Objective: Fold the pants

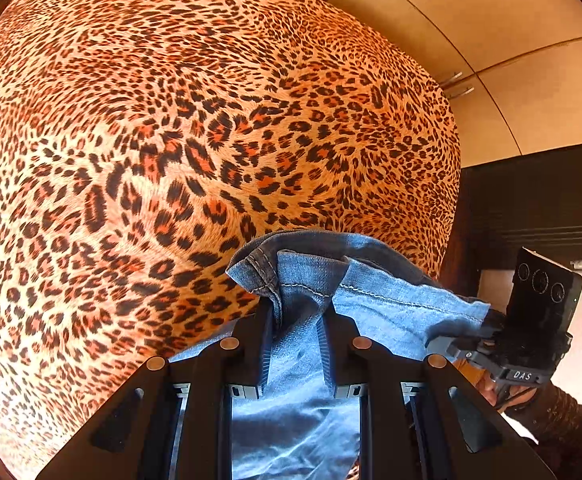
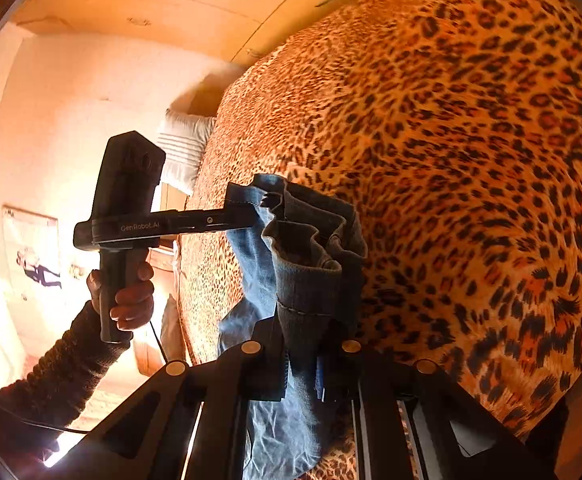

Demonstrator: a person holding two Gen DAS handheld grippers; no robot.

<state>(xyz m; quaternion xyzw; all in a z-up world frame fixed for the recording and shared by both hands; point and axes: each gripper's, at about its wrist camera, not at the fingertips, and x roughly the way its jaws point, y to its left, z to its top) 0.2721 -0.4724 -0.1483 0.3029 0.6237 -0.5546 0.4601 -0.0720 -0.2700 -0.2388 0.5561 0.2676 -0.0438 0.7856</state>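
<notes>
Left wrist view: your left claw (image 1: 297,320) is clamped on a hemmed edge of the pants (image 1: 311,280); your right claw (image 2: 301,344) pinches another bunch of the same denim. Pants hang lifted above the bed (image 1: 131,140), near its edge, claws close together. Step looks like lift-and-spread. Next: draw the claws apart, then lay the denim flat on the bed.

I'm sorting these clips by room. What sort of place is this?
Most likely a bedroom: a leopard-print bedspread covers a bed, a white pillow lies at its end, and wardrobe-style doors stand behind. Both grippers hold jeans.
</notes>
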